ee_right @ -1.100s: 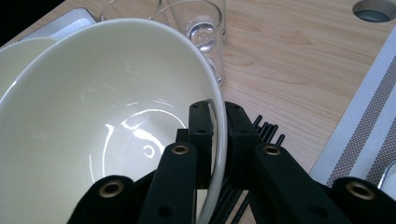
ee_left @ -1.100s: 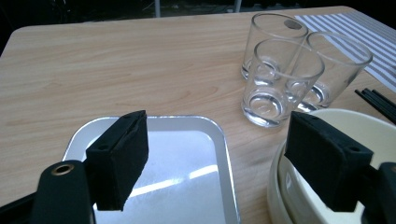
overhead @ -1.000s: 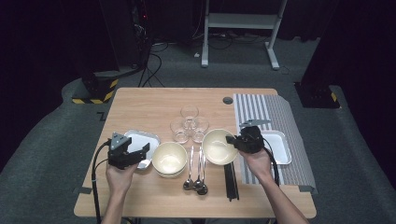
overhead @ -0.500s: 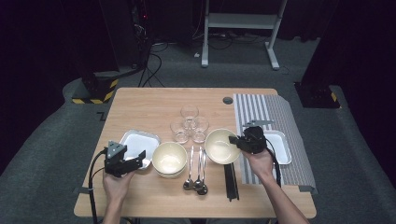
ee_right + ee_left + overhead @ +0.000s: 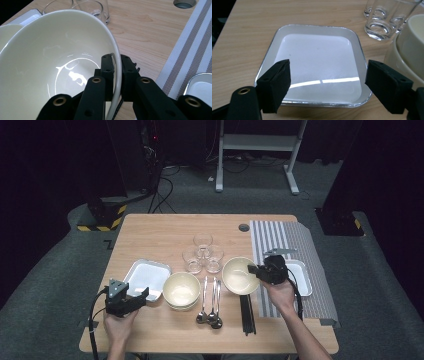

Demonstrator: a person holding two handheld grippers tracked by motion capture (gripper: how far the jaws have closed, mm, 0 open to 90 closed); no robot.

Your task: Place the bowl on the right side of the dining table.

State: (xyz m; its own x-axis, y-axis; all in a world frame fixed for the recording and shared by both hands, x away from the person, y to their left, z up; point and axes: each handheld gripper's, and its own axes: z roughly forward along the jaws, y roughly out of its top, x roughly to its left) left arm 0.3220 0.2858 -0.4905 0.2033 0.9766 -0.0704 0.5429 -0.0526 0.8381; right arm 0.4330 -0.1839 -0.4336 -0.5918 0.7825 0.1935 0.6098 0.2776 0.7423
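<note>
Right of the table's middle, the right gripper (image 5: 256, 270) clamps the rim of a cream ceramic bowl (image 5: 57, 65), one jaw inside and one outside. At the near left, the left gripper (image 5: 327, 82) hangs with jaws spread wide just before a shallow square silver metal tray (image 5: 317, 42).

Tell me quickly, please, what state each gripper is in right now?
Left gripper: open, holding nothing, jaws spread over the white tray.
Right gripper: closed on the rim of the cream bowl.
</note>
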